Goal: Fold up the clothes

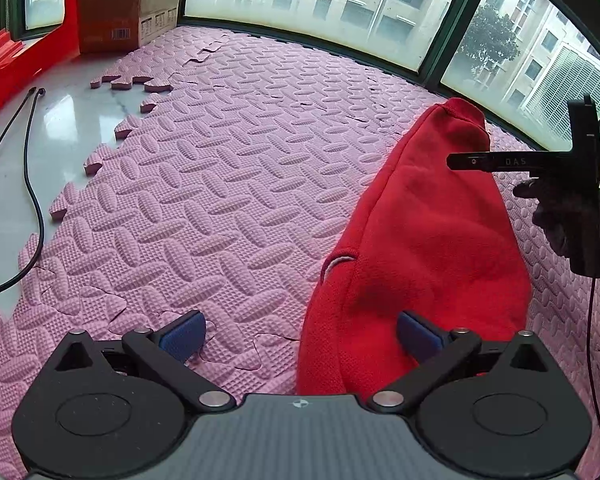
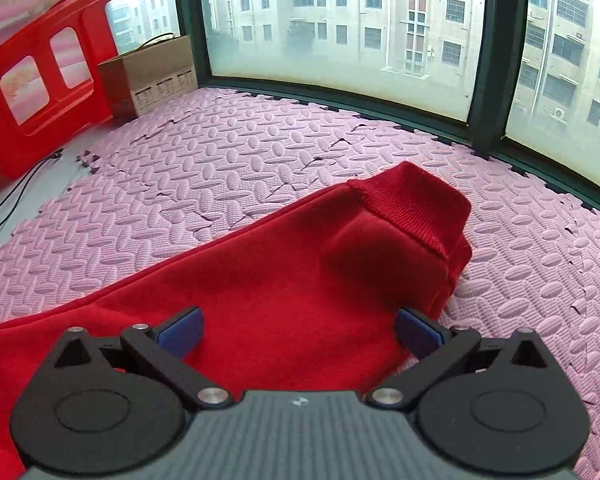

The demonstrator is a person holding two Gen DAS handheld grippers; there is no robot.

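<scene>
Both sets of tongs are spread wide with nothing pinched between the blue pads. The right gripper is parked directly over the red garment, so cloth fills the whole gap between its fingers and runs straight ahead from there to a ribbed cuff or hem at the far tip. The left gripper is offset: only its right-hand pad is seen over the fabric, while the left-hand pad sits above bare pink foam mat. From the left tongs the garment lies ahead and to the right, its long axis pointing away toward the window. The right-hand tool can be spotted further out on that same side in the left view, near the ribbed end. So the right one is judged closer to a clean grab, probably at the ribbed end; the left would need shifting to its right first. Which piece of clothing this is can't really be told. A cardboard box and red plastic frame sit well off, far left.
</scene>
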